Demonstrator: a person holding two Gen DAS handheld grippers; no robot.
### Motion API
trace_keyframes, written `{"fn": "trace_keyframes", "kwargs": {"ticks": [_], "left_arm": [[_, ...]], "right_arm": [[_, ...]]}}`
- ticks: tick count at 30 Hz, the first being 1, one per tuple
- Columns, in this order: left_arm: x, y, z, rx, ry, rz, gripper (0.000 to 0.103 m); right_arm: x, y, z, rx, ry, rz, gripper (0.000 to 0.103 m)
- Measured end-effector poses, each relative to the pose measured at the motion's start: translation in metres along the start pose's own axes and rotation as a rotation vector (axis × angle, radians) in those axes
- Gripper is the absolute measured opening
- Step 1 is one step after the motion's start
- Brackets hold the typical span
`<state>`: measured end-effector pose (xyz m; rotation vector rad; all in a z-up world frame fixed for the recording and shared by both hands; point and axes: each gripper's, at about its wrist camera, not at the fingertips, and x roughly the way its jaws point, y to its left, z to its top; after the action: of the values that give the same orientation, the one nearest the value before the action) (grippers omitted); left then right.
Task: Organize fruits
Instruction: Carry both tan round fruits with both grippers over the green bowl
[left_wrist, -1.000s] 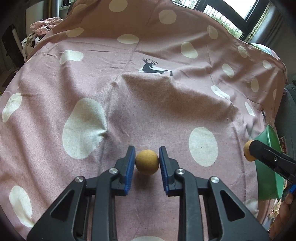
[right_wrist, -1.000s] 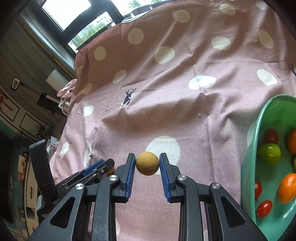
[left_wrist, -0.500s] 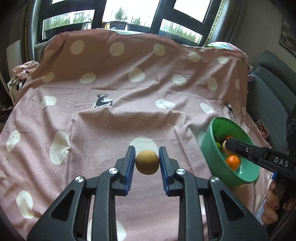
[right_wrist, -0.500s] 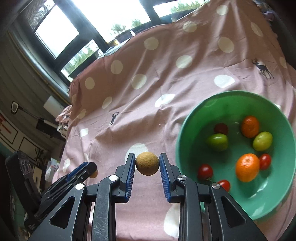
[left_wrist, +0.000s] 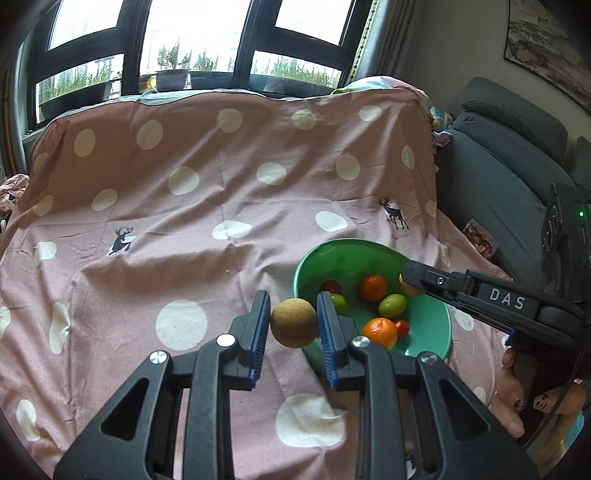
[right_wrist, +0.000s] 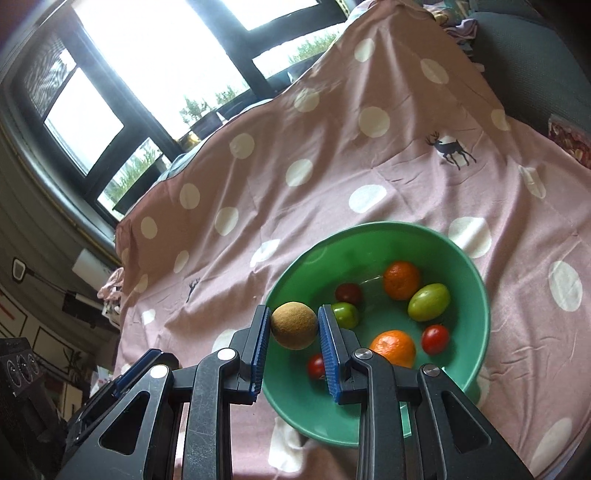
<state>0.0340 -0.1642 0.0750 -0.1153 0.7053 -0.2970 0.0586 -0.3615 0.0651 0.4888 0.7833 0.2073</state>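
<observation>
**Two brown fruits held up at the green bowl**

Fingers (left_wrist: 260, 328) of the left gripper (left_wrist: 294, 325) are clamped tight on a round brown fruit (left_wrist: 293, 323), blue pads pressing both sides, and it hangs in the air just at the near rim of the green bowl (left_wrist: 439, 332). Over on the right gripper (right_wrist: 294, 325), same story: pads squeezed onto a second brown fruit (right_wrist: 294, 325), held right above the bowl's (right_wrist: 476, 332) near-left edge. From the left camera you can see that right gripper (left_wrist: 408, 282) reaching in over the bowl's far side, a hand (left_wrist: 513, 402) below it. Inside the bowl sit two oranges (right_wrist: 401, 279), two green fruits (right_wrist: 428, 301) and a scatter of small red ones (right_wrist: 435, 338). Bowl rests on a pink spotted cloth (left_wrist: 221, 192) with little deer prints, windows (left_wrist: 184, 40) behind, a grey sofa (left_wrist: 509, 155) to the right.
</observation>
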Motion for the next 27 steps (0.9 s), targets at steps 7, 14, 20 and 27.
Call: {"fn": "trace_keyframes", "kwargs": {"ticks": [7,14,20,27], "left_arm": [[0.022,-0.026,0.005,0.012,0.034,-0.047,0.026],[0.052,-0.036,0.002,-0.021,0.122,-0.104,0.026],[0.074,-0.041,-0.004,-0.044,0.191,-0.127,0.026],[0.089,-0.048,-0.010,-0.041,0.242,-0.139,0.026]], "right_arm": [[-0.015,-0.030,0.009,0.054,-0.051,-0.054,0.028],[-0.005,-0.053,0.011,0.105,-0.009,-0.084,0.028],[-0.003,-0.064,0.012,0.120,0.005,-0.094,0.029],[0.005,-0.067,0.010,0.124,0.042,-0.104,0.029]]}}
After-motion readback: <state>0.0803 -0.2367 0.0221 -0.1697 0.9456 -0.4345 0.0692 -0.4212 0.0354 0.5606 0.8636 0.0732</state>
